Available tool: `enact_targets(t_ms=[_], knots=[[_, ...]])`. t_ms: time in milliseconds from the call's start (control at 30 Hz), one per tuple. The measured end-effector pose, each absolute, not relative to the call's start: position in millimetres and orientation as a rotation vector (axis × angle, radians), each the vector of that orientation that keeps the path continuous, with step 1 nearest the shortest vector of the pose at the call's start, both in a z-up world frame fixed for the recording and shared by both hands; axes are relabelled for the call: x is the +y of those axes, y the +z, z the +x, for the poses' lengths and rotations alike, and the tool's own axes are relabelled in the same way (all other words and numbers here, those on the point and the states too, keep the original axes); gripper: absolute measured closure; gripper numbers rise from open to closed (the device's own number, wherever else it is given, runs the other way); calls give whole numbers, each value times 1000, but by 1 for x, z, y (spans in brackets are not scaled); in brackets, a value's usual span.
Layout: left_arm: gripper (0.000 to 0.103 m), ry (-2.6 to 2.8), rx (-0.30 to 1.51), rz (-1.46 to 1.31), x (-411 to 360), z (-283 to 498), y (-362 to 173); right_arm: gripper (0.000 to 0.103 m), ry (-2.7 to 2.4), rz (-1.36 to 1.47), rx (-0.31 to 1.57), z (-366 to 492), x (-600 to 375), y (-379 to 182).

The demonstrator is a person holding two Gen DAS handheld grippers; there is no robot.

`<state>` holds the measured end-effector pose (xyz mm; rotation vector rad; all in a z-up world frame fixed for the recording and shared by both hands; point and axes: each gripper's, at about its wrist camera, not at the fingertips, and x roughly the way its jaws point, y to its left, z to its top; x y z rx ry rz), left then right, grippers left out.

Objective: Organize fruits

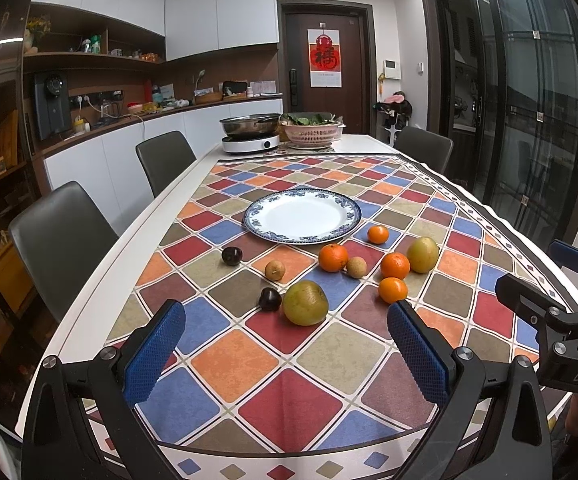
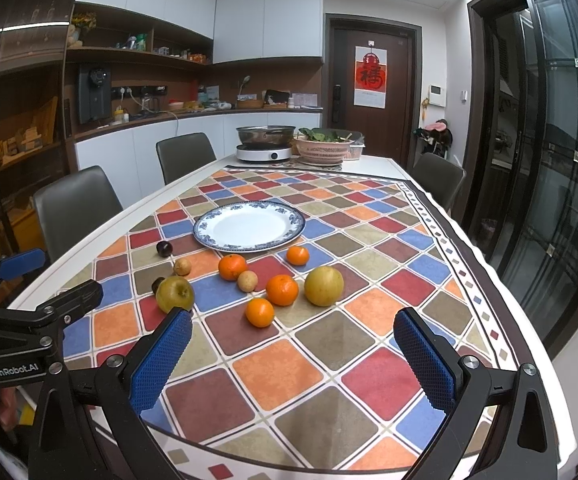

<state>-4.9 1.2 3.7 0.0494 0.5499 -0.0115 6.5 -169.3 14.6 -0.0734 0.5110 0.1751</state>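
Note:
An empty blue-rimmed white plate [image 1: 339,206] [image 2: 217,220] sits mid-table on the checked cloth. In front of it lie several oranges [image 1: 333,257] [image 2: 282,289], two green-yellow pears [image 1: 305,302] [image 2: 323,285], two small tan fruits [image 1: 275,269] [image 2: 247,281] and two dark plums [image 1: 232,256] [image 2: 164,248]. My left gripper [image 1: 287,350] is open and empty, above the near cloth just short of the near pear. My right gripper [image 2: 293,356] is open and empty, short of the oranges. Each gripper shows at the side of the other's view.
An induction cooker with a steel pan [image 1: 251,130] [image 2: 265,142] and a pink basket of greens [image 1: 311,128] [image 2: 323,146] stand at the table's far end. Grey chairs [image 1: 61,240] [image 2: 75,208] line the left side, one more at the far right [image 1: 425,148].

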Motion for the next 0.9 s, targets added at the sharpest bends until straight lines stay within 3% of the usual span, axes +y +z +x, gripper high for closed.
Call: enact_targets(t_ms=[667, 900], knots=[[0, -27, 605, 60, 4, 19, -13, 1, 240, -94, 579, 32, -159, -7], [13, -69, 622, 92, 0, 36, -21, 2, 270, -117, 612, 49, -152, -17]])
